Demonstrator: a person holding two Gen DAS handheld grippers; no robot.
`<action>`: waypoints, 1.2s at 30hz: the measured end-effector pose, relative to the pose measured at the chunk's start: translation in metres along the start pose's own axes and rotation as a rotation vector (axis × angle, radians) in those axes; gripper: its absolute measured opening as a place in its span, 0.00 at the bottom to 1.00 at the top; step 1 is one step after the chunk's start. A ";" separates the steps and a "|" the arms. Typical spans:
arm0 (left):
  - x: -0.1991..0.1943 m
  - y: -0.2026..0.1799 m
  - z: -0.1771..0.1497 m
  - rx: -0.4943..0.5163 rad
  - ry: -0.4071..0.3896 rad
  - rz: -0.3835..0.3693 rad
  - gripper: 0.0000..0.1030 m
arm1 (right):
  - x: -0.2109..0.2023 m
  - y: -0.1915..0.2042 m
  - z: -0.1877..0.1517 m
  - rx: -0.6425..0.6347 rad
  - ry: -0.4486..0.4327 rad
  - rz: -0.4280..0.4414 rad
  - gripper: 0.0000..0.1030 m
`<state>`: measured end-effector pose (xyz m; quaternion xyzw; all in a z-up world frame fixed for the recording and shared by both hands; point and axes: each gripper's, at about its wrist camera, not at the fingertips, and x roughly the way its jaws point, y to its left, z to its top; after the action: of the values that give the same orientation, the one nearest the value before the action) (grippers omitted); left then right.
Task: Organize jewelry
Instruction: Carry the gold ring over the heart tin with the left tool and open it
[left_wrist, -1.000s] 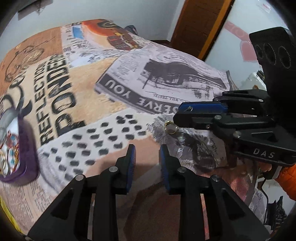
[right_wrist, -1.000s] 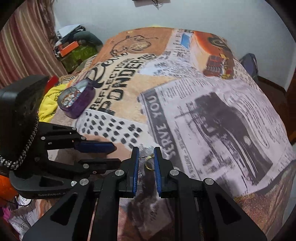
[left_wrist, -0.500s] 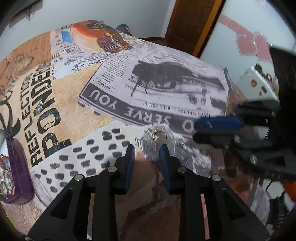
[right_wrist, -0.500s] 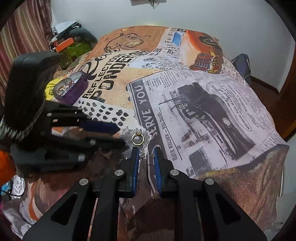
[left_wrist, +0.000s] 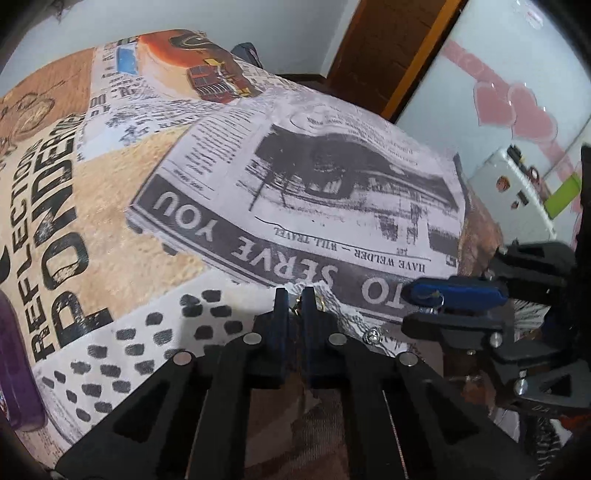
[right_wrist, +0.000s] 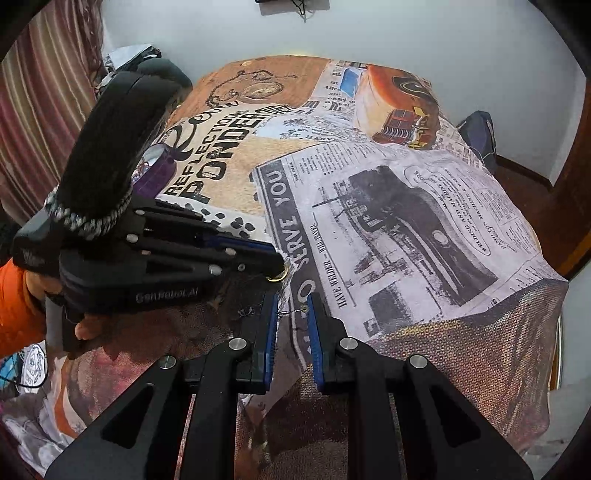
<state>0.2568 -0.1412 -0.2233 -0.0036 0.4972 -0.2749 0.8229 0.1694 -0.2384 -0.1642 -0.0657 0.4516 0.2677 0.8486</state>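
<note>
My left gripper (left_wrist: 294, 297) is down on the printed bedspread (left_wrist: 258, 177), its jaws closing tight on a gold ring (right_wrist: 277, 277) that peeks out between the pads. In the right wrist view the left gripper (right_wrist: 281, 266) reaches in from the left, its tips touching the cloth. My right gripper (right_wrist: 293, 308) is shut on a small wire earring (right_wrist: 300, 311) that spans the narrow gap between its blue pads. Seen from the left wrist, the right gripper (left_wrist: 406, 306) hovers just right of the left one.
A purple jewelry box (right_wrist: 157, 173) stands on the bed at the left, partly behind the left gripper, and shows again as the purple box (left_wrist: 16, 369) at the frame edge. A small silver piece (left_wrist: 371, 336) lies on the cloth between the grippers. A hand (right_wrist: 86, 328) in an orange sleeve holds the left gripper.
The left gripper slid forward over the gold ring and closed on it. The right gripper kept its grip on the earring and ended up a little to the right of the ring.
</note>
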 end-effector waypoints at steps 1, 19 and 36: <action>-0.004 0.003 -0.001 -0.015 -0.011 0.005 0.05 | -0.001 0.001 -0.001 0.000 -0.005 0.001 0.14; -0.121 0.051 -0.050 -0.127 -0.217 0.159 0.05 | -0.013 0.049 0.030 -0.081 -0.132 0.071 0.14; -0.189 0.126 -0.081 -0.253 -0.316 0.296 0.05 | 0.022 0.143 0.093 -0.278 -0.223 0.197 0.14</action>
<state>0.1797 0.0736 -0.1453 -0.0765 0.3879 -0.0829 0.9148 0.1740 -0.0754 -0.1088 -0.1077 0.3178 0.4146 0.8459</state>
